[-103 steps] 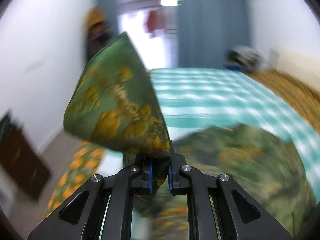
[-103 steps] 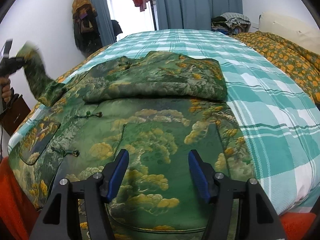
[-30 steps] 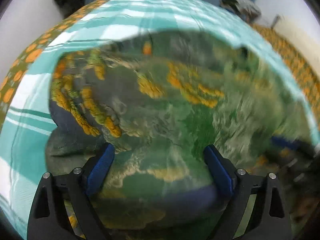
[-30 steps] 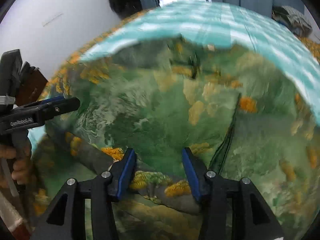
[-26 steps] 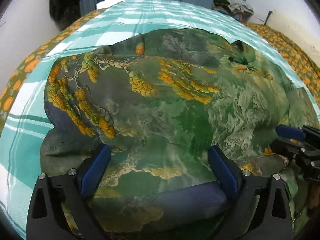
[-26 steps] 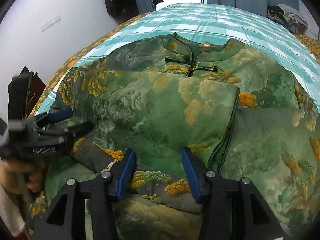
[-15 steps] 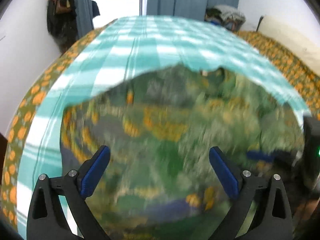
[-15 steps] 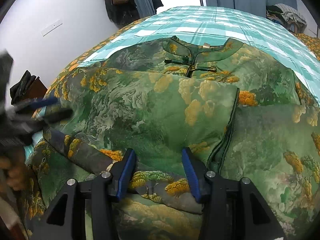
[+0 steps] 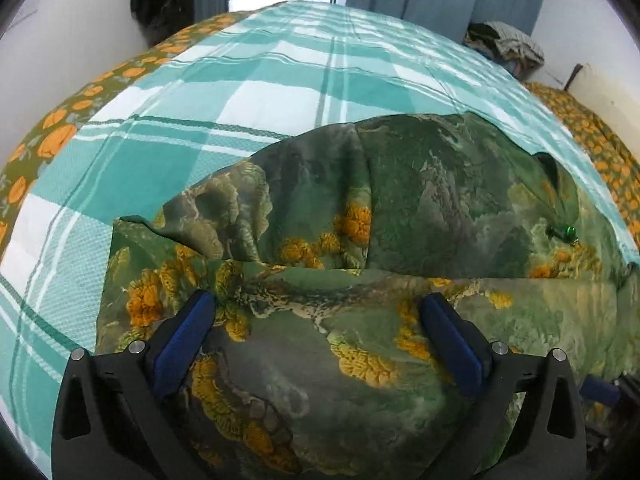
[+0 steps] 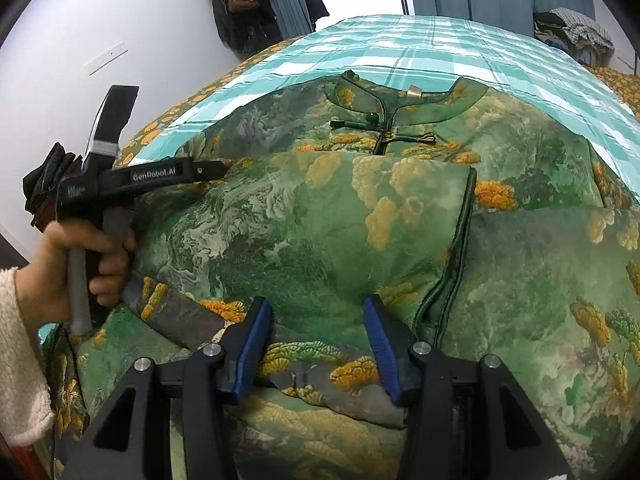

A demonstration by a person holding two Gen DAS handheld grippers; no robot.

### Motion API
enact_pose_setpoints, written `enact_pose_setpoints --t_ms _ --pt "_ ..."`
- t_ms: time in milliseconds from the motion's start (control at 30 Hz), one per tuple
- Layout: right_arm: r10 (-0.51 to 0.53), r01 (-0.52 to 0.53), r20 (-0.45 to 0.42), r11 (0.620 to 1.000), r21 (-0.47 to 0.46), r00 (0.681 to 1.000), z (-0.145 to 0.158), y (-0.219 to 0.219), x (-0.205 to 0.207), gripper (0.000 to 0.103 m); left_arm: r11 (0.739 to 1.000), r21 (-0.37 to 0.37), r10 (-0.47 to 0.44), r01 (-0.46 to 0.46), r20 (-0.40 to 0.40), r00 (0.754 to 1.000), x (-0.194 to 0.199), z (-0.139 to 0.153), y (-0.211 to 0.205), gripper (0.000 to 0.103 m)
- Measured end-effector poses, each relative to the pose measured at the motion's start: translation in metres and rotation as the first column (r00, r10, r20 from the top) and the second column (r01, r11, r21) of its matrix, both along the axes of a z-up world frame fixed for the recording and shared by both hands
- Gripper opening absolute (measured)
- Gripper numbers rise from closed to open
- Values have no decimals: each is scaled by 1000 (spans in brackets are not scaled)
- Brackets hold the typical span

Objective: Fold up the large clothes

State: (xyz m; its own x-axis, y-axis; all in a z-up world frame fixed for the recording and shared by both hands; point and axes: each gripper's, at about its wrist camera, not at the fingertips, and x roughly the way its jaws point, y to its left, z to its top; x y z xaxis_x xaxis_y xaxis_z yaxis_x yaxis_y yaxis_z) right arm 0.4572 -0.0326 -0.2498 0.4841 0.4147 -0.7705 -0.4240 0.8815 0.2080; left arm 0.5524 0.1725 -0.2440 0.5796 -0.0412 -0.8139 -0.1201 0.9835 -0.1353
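Observation:
A large green brocade garment [image 10: 320,220] with orange-yellow trees lies spread on a bed, its mandarin collar [image 10: 384,120] at the far side. A sleeve panel is folded across its front. My left gripper [image 9: 316,320] hovers low over the garment's [image 9: 420,200] left edge. Its jaws are opening wide, with fabric lying flat beneath them and nothing pinched. In the right wrist view a person's hand [image 10: 80,260] holds the left gripper [image 10: 218,169]. My right gripper [image 10: 318,332] stands partly open over the folded sleeve end, its pads not pressing on the cloth.
The teal and white plaid bedspread [image 9: 280,80] runs bare beyond the garment. An orange-flowered quilt [image 9: 592,132] edges the bed at right, clothes [image 9: 504,40] are piled at the far end, dark coats [image 10: 244,12] hang by the curtains, and a white wall stands left.
The left gripper has let go of the sleeve it held up, laid it across the garment, and drawn back toward the left edge with its jaws spreading. The right gripper has stayed in place.

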Motion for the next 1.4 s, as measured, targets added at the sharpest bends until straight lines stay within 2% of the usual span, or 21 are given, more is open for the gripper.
enact_pose_setpoints --t_ms 100,233,400,500,533,700,867,967,1033,1133,1267,1400 --pt "0 0 2 1000 2 1000 -1 0 0 50 1000 2 -1 1 1 1000 -1 4 -1 102" --pt "3 -4 16 1000 27 1000 3 -3 -4 50 998 58 5 -6 19 1000 -25 24 -10 102" --pt "-7 5 62 999 40 998 37 -20 -34 51 993 12 -115 115 75 991 -91 62 -21 102" --pt "-14 12 77 1000 24 997 52 -36 -66 60 986 -22 -166 168 58 984 -137 72 -30 102" --pt "-12 11 73 1000 9 997 54 -42 -78 60 983 -32 -177 179 46 983 -149 74 -34 102" --pt "-1 4 41 996 -86 999 49 -75 -150 60 976 -68 -209 207 -15 978 -220 67 -51 102" --pt "-60 62 16 984 -168 998 31 -103 -210 61 978 -57 -207 202 -111 972 -262 34 -69 102" --pt "-108 110 23 985 -136 994 20 -113 -226 62 975 41 -215 218 -82 973 -278 29 -82 102" --pt "-129 131 25 984 -124 991 17 -115 -228 63 972 69 -219 225 -88 972 -277 28 -86 102" --pt "-120 120 9 982 -149 993 17 -111 -221 64 977 46 -203 209 -108 973 -275 31 -83 102" --pt "-133 131 -9 983 -131 991 19 -114 -225 64 980 22 -194 199 -129 972 -292 34 -78 102" --pt "-149 143 -39 981 -132 988 21 -124 -244 64 966 34 -248 257 -159 956 -321 36 -79 102"
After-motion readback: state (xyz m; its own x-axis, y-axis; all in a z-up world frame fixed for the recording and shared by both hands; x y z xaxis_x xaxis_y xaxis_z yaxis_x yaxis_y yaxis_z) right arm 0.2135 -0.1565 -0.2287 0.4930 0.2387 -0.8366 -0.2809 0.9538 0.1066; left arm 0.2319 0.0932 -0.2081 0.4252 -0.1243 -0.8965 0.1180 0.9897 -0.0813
